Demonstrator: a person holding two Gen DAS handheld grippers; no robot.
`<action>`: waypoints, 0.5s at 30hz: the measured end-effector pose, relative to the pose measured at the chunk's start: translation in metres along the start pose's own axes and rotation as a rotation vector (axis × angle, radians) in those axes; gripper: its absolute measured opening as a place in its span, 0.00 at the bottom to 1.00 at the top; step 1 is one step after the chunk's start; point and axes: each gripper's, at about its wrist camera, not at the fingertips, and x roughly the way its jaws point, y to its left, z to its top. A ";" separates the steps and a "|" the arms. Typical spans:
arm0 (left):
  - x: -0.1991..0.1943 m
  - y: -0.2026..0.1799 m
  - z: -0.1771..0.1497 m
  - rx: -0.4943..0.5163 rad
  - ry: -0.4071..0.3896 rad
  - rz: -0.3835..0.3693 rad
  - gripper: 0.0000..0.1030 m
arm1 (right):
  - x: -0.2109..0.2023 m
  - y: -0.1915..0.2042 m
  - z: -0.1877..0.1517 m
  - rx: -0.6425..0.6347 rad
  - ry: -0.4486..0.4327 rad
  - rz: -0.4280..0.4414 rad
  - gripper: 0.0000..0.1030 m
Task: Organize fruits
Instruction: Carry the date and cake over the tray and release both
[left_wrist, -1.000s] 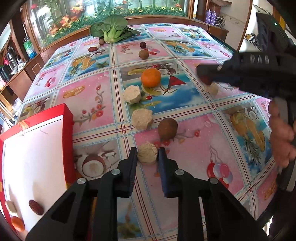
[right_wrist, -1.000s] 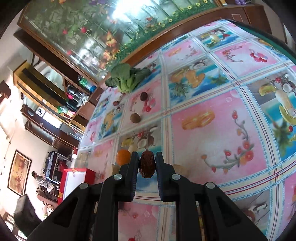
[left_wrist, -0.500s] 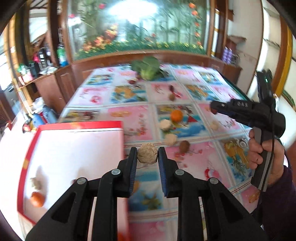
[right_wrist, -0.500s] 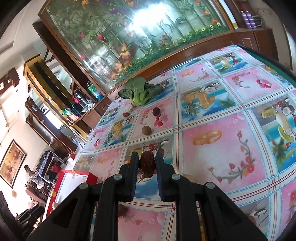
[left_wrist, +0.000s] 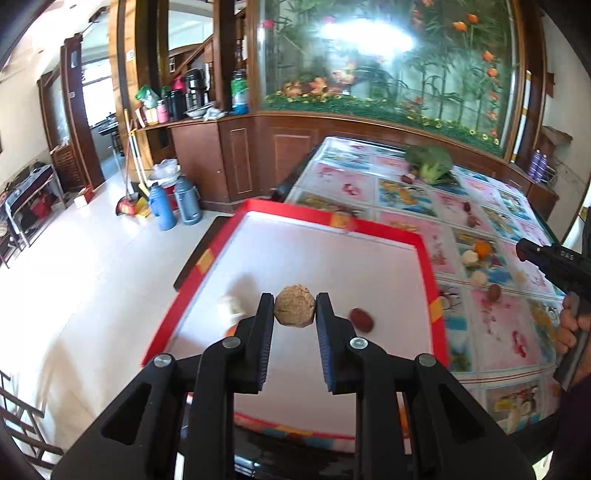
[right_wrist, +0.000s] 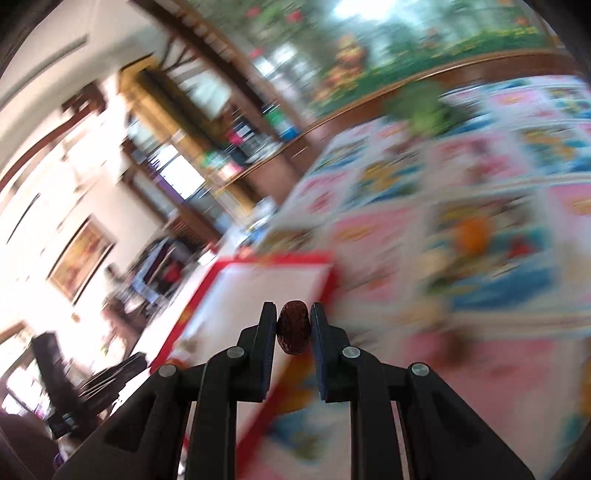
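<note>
My left gripper (left_wrist: 294, 309) is shut on a rough tan ball-shaped fruit (left_wrist: 294, 305) and hangs over the white inside of a red-rimmed box (left_wrist: 332, 258). A dark red date (left_wrist: 361, 319) and a pale fruit (left_wrist: 231, 305) lie in the box. My right gripper (right_wrist: 293, 322) is shut on a dark brown date (right_wrist: 293, 326); its view is blurred, with the red box (right_wrist: 273, 280) ahead and left. An orange (left_wrist: 482, 248), pale balls (left_wrist: 478, 278) and a brown fruit (left_wrist: 494, 292) lie on the tablecloth (left_wrist: 498, 325). The right gripper's body (left_wrist: 554, 262) shows at the right edge.
A green leafy vegetable (left_wrist: 430, 164) and small dark fruits (left_wrist: 467, 208) lie at the table's far end. The box juts past the table's left edge over a tiled floor (left_wrist: 92, 277) with blue thermos flasks (left_wrist: 173, 205). A wooden cabinet with a planted glass front (left_wrist: 388, 74) stands behind.
My left gripper swung left with the tan fruit from above the tablecloth to over the box. My right gripper carried the date left toward the box, and its view turned blurred.
</note>
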 end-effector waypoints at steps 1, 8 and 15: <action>0.001 0.005 -0.003 -0.002 0.002 0.009 0.24 | 0.009 0.010 -0.005 -0.021 0.024 0.019 0.16; 0.014 0.012 -0.018 -0.008 0.052 -0.014 0.24 | 0.055 0.061 -0.039 -0.221 0.180 0.024 0.16; 0.024 -0.004 -0.029 0.041 0.073 -0.042 0.24 | 0.068 0.065 -0.053 -0.282 0.270 0.001 0.16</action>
